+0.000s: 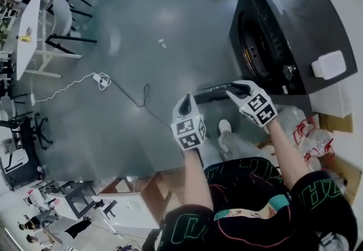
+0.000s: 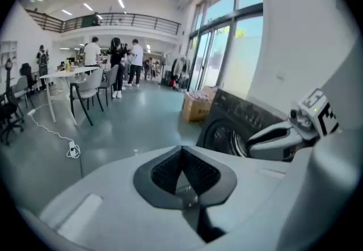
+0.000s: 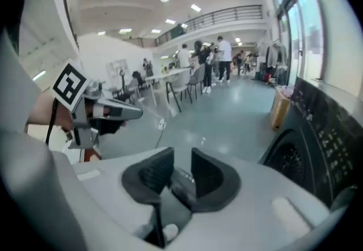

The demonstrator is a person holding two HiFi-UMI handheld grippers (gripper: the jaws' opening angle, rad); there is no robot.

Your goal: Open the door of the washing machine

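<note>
The dark washing machine (image 1: 295, 23) stands at the upper right, its round door (image 1: 255, 46) set in the front that faces left. The door looks closed. My left gripper (image 1: 184, 103) is held in the air left of the machine, apart from it, jaws shut on nothing. My right gripper (image 1: 237, 91) hangs just below the machine's front lower corner, its jaws a little apart and empty. In the left gripper view my shut jaws (image 2: 182, 150) point toward the door (image 2: 224, 136). The right gripper view shows my parted jaws (image 3: 181, 156), with the door (image 3: 289, 160) off to the right.
A white box (image 1: 329, 64) lies on the machine's top. Plastic bags (image 1: 300, 125) and cardboard lie at the right. A cable with a power strip (image 1: 102, 80) runs over the grey floor. Tables and chairs (image 1: 34, 29) stand at the left. Several people (image 2: 125, 60) stand far off.
</note>
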